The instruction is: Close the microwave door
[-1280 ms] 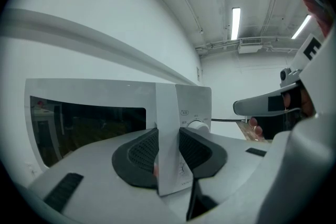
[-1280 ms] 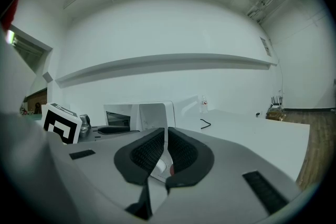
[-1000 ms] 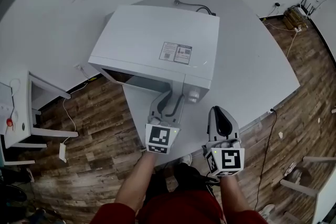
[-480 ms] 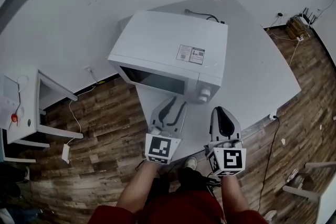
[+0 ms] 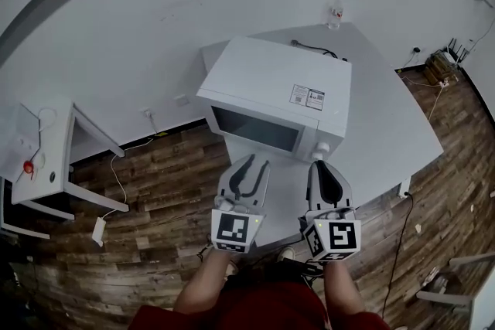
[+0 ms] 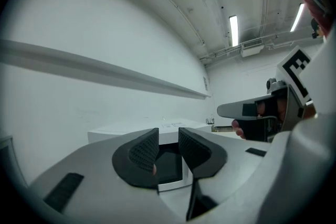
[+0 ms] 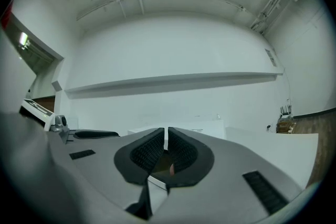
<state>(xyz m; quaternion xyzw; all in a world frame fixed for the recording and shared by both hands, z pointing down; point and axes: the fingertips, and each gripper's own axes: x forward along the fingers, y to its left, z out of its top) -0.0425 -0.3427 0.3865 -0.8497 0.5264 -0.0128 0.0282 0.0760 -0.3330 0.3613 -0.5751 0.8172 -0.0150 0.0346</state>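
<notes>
The white microwave (image 5: 271, 89) stands on the grey table (image 5: 387, 112), and its door with the dark window (image 5: 255, 129) lies flush against the front. My left gripper (image 5: 254, 163) hangs in front of the door, clear of it, its jaws open with nothing between them. My right gripper (image 5: 320, 165) is beside it, below the control knob (image 5: 322, 148), and is shut on nothing. In the left gripper view the left gripper (image 6: 168, 147) frames the microwave (image 6: 121, 132). In the right gripper view the right gripper (image 7: 166, 147) shows only a thin slit.
A small bottle (image 5: 336, 11) and a dark cable (image 5: 317, 49) lie behind the microwave by the white wall. A white side table (image 5: 54, 166) stands at the left on the wood floor. Plugs and wires (image 5: 442, 62) sit at the far right.
Both grippers have drawn back and risen from the microwave front. The left one was right at the door a second ago and now stands apart from it.
</notes>
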